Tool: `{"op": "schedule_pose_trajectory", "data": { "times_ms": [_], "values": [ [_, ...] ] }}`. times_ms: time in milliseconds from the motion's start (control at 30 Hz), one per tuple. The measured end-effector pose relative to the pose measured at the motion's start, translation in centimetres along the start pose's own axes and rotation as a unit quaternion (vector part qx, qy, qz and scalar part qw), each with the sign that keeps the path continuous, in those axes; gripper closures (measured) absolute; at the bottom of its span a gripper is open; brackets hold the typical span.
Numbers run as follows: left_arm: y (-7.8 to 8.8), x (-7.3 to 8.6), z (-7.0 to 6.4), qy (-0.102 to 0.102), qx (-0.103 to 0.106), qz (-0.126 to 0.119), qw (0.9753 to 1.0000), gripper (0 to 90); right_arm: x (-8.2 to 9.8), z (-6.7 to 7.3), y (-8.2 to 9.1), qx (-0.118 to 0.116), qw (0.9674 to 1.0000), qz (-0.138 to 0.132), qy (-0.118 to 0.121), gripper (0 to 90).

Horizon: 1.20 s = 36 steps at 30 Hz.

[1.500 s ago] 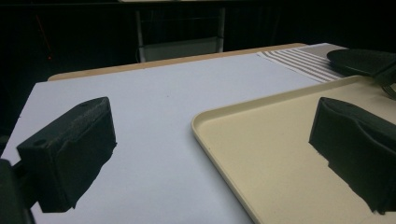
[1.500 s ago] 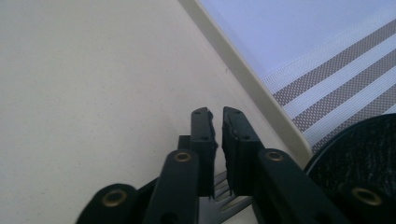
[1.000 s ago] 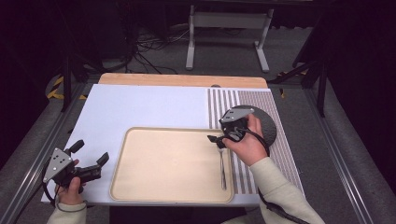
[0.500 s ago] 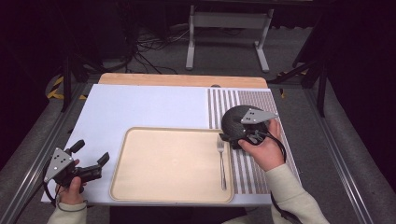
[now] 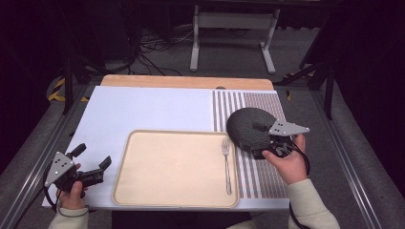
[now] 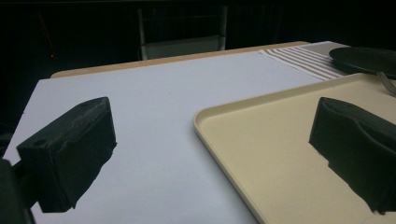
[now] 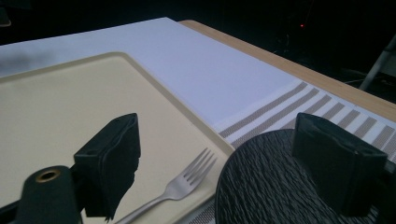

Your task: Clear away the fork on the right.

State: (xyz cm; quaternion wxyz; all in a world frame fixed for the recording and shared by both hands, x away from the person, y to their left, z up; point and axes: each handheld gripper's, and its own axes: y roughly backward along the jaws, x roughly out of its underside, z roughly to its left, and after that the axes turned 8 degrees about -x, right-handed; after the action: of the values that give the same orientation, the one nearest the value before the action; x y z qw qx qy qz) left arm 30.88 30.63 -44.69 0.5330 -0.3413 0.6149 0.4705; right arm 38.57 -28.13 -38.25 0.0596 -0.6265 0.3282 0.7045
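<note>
A beige tray (image 5: 157, 191) lies near the front of the white mat, and a metal fork (image 5: 228, 164) rests along its right side, tines pointing away. Just right of the tray, a dark textured plate (image 5: 246, 126) sits on the striped placemat (image 5: 267, 101). My right gripper (image 5: 261, 142) hovers open over the plate's near right edge. In the right gripper view, the right gripper (image 7: 219, 154) has one jaw above the plate (image 7: 261, 186) and the other above the tray (image 7: 70, 102), with the fork (image 7: 187, 179) between them. My left gripper (image 5: 93, 156) is open left of the tray. In the left gripper view, the left gripper (image 6: 210, 140) has nothing between its fingers.
The white mat (image 5: 143, 109) covers most of the wooden table (image 5: 186, 82). Metal rails run along both sides of the table. A grey stand (image 5: 234, 28) and cables sit on the dark floor behind.
My right gripper has drawn away from the fork's tines, moving right to hover over the plate. The fork stays in the tray. The left gripper has not moved.
</note>
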Motion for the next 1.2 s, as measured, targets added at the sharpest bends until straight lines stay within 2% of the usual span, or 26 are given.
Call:
{"op": "schedule_pose_trajectory", "data": {
  "times_ms": [167, 367, 500, 667, 900, 967, 1200],
  "values": [
    [0.3, 0.1, 0.2, 0.001, -0.005, 0.0, 1.0, 1.0, 1.1, -0.4, 0.9, 0.014, 0.9998, -0.011, 0.001, 14.8],
    [0.6, 0.3, 0.2, 0.0, -0.008, -0.001, 1.0, 1.0, 3.0, -0.9, 1.7, 0.021, 0.9995, -0.021, -0.012, 14.0],
    [0.9, 0.3, 0.3, 0.001, -0.012, -0.001, 0.9999, 0.9, 4.4, -1.0, 2.3, 0.026, 0.9994, -0.023, -0.002, 12.6],
    [0.9, 0.4, 0.3, 0.004, -0.014, -0.003, 0.9999, 0.9, 5.5, -1.0, 2.7, 0.035, 0.9989, -0.03, -0.008, 12.1],
    [0.8, 0.3, 0.2, -0.002, -0.014, -0.003, 0.9999, 0.9, 7.7, -0.8, 3.2, 0.052, 0.9975, -0.032, -0.035, 11.8],
    [0.7, 0.3, 0.0, -0.012, -0.02, 0.0, 0.9997, 0.9, 8.3, -0.6, 3.3, 0.059, 0.9966, -0.037, -0.044, 11.8],
    [0.6, 0.2, -0.3, -0.023, -0.02, 0.001, 0.9995, 1.1, 8.9, -0.5, 3.8, 0.072, 0.9947, -0.038, -0.063, 11.3]
  ]
}}
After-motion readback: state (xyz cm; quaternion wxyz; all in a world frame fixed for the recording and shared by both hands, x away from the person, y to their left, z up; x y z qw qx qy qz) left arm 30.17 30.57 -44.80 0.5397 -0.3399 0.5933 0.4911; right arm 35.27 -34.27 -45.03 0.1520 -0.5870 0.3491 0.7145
